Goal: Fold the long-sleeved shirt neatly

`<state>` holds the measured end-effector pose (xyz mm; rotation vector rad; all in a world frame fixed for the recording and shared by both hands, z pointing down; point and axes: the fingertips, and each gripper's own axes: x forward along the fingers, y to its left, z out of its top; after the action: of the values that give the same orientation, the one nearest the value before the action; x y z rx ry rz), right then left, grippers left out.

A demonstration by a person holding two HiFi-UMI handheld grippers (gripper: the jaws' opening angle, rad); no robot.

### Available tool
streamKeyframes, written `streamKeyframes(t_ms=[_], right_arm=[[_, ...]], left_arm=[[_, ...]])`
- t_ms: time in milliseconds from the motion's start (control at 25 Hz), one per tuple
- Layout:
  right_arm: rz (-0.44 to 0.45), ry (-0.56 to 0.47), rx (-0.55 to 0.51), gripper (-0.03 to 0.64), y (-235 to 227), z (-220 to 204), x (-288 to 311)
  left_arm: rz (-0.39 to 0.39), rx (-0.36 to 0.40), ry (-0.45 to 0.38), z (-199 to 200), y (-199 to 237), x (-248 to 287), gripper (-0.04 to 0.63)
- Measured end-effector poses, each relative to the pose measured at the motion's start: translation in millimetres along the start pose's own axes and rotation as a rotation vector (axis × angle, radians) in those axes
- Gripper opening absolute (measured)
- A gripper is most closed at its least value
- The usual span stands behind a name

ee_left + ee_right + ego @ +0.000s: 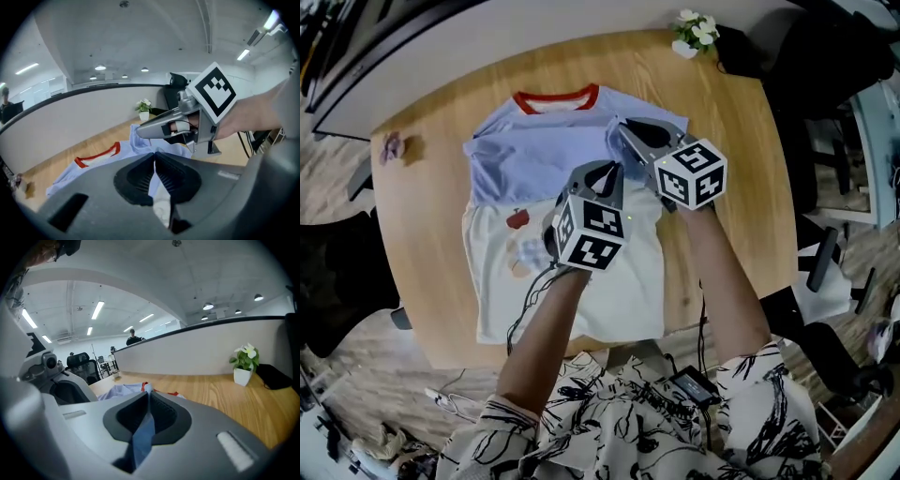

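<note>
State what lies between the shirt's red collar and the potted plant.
Bare wooden tabletop only, from red collar to potted plant, in the head view.

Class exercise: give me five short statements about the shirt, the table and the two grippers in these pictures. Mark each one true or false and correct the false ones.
1. The shirt has a red collar. True.
2. The left gripper is open and empty. False: its fingers are closed on a fold of the shirt's fabric.
3. A small potted plant stands on the table. True.
4. The shirt lies on the floor. False: it lies spread on the wooden table.
5. The right gripper is closed on shirt fabric. True.
</note>
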<state>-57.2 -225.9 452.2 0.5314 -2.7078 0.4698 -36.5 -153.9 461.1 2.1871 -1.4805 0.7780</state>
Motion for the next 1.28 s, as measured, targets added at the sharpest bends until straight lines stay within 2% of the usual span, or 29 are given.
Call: streamKeyframes(t_ms=[280, 440, 600, 720, 760, 800, 840, 920, 1080, 1280], right_arm=[[-0.061, 0.176, 0.114, 0.037, -48.0, -63.7, -19.0], [-0.051, 0.244, 0.176, 0.071, -61.6, -90.8, -38.8], [-0.065, 0.209, 0.234, 0.1, -74.0, -94.7, -68.2], [-0.067, 0.197, 0.22, 0.105, -70.6, -95.7, -92.6], [-0.062, 0.2, 0.205, 0.119, -66.7, -96.5, -100.1], [-0.055, 0.201, 0.191, 0.132, -62.0, -96.8, -107.3], [-0.048, 0.198, 0.178, 0.143, -56.7, -96.2, -114.5], [-0.041, 0.178, 0.157, 0.175, -45.2, -92.5, -129.4], [-0.067, 0.108, 0.107, 0.214, -15.9, -80.2, -165.5], [-0.074, 0.055, 0.089, 0.241, 55.5, -75.1, -208.6]], left_arm=[[-0.049, 0.142, 0.118, -19.8, -29.2, 49.5, 0.018], [-0.069, 0.182, 0.172, -34.9, -43.5, 69.5, 0.018], [-0.07, 0.252, 0.223, -44.8, -58.0, 79.5, 0.018], [-0.099, 0.307, 0.24, -49.8, -73.5, 86.5, 0.021], [-0.128, 0.317, 0.23, -49.3, -82.1, 87.6, 0.059], [-0.163, 0.314, 0.216, -48.0, -91.2, 86.6, 0.168], [-0.192, 0.297, 0.197, -45.7, -98.8, 82.6, 0.225], [-0.203, 0.252, 0.158, -39.7, -104.7, 66.9, 0.224], [-0.119, 0.199, 0.093, -31.6, -93.7, 16.8, 0.219], [-0.033, 0.076, -0.077, -23.1, -66.1, -96.2, 0.248]])
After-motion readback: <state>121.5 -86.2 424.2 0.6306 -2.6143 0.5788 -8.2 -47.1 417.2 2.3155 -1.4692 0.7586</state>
